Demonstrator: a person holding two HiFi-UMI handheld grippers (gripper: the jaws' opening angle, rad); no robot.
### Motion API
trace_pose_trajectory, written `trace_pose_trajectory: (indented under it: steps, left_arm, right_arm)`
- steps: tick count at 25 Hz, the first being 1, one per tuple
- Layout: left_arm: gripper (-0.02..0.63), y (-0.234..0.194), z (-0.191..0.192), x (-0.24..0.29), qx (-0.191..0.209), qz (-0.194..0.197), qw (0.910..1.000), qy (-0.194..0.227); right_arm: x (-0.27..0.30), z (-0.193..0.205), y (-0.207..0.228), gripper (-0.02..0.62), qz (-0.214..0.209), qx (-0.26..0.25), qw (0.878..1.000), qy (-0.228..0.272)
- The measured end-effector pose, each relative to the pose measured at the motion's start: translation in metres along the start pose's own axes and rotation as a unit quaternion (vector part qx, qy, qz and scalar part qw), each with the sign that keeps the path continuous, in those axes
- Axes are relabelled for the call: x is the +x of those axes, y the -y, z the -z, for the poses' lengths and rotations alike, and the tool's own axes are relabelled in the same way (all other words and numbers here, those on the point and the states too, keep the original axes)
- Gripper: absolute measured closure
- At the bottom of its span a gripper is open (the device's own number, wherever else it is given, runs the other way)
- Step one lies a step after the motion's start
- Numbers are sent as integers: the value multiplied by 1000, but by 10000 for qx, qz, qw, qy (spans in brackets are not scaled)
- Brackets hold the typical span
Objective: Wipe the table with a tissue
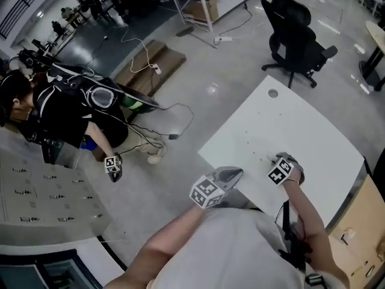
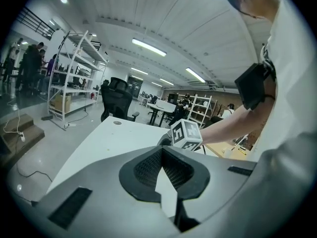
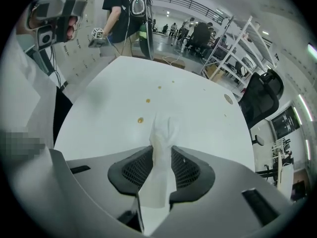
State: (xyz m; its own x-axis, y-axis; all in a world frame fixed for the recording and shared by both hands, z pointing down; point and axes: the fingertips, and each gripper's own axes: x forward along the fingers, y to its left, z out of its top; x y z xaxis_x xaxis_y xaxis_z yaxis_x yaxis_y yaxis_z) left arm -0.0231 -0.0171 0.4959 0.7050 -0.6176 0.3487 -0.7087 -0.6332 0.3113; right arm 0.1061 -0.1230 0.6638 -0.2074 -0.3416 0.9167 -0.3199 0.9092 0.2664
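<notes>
Grey left gripper (image 1: 233, 174): at near edge of white flat table (image 1: 289, 116), jaws together, empty. Grey right gripper (image 1: 284, 160): jaws clamped on white crumpled tissue (image 3: 161, 138), low over table. Small brown spots (image 3: 140, 120) just past tissue, not wiped yet. Most wiping left.

Broad open table (image 1: 301, 137) ahead, small brown spots (image 3: 140, 120) near middle, black chair (image 1: 293, 32) beyond far corner

- The left gripper (image 2: 162, 152) and the right gripper (image 3: 161, 157) were both grey, with black netted pads inside.
- Each one had a white cube (image 1: 206, 192) with black squares on it.
- The person wore a white short-sleeved shirt (image 1: 240, 245) and a black strap (image 1: 293, 239).
</notes>
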Motion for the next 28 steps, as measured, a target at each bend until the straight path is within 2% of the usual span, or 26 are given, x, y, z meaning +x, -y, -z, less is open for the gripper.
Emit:
trace_pose_trajectory:
  steps: [4,6,12,16,20,24,28]
  left_arm:
    - [600,-27,-4,2,-73,96,9999,-62]
    - [600,-35,-8,5,-60,183,9998,-82]
    - [600,-37,-9,6,3,733,9971,-187]
    - [600,-44,-3,0,-11,954,9951,-245]
    - [600,-52,-1,-8,11,1168,9928,-283]
    - [600,-62,-2,-13,-19,1307,9910,-277]
    - [601,-68,0,-15,-10,1449,9890,-291]
  right_arm:
    - [2,-7,10,482,92,-20,9999,-38]
    - [-2,-7,15,482,211,-52,9995,-209]
    - [-7,-1,2,483,664,58,9946,-800]
    - [-6,-11,-11,483,834,39,9919,-956]
    - [-9,-19,-30,485,933,-533,9876,-1144]
    - [-18,-21,-48,502,995,-1381,9771,-1276]
    - [-17,-20,-96,572,407,-2095,9695,-1207]
